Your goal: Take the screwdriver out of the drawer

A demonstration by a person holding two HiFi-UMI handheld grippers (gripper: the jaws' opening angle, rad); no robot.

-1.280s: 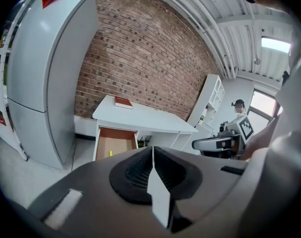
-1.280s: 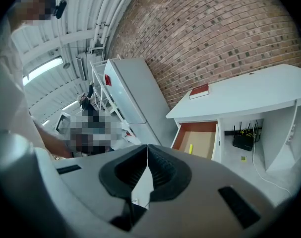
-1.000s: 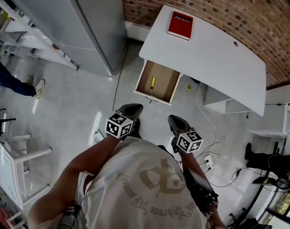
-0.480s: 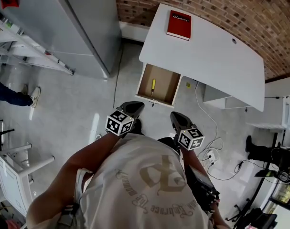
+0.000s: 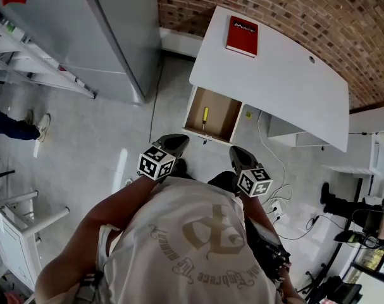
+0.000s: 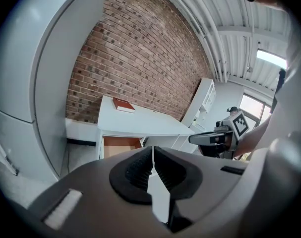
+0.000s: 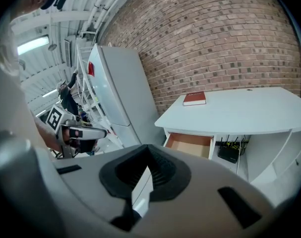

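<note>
Two grippers hang side by side in front of the open drawer (image 5: 224, 116), and neither holds anything. The left gripper (image 5: 178, 142) has its jaws pressed together, with only a thin seam between the pads in its own view (image 6: 152, 155). The right gripper (image 5: 233, 151) is likewise fully closed on nothing (image 7: 148, 165).

The screwdriver (image 5: 204, 114) lies on the drawer's wooden bottom, in its left half. The drawer is pulled out from under the white desk (image 5: 274, 75), which carries a red book (image 5: 242, 35) near its back edge. The tool's long axis runs from the drawer's front to its back. Its yellow handle is toward the desk and its dark shaft points at the drawer's front edge, toward the person.

From the head view the screwdriver sits ahead of both grippers and roughly between their lines of approach, well apart from either. The left gripper looks slightly nearer and more in line with it, though the margin is small. Both gripper views see the drawer only from a low angle, so its front hides the tool there.

Whichever hand goes in will likely need to open its jaws first. It must then reach forward and down over the drawer's front and close across the handle rather than along it.
</note>
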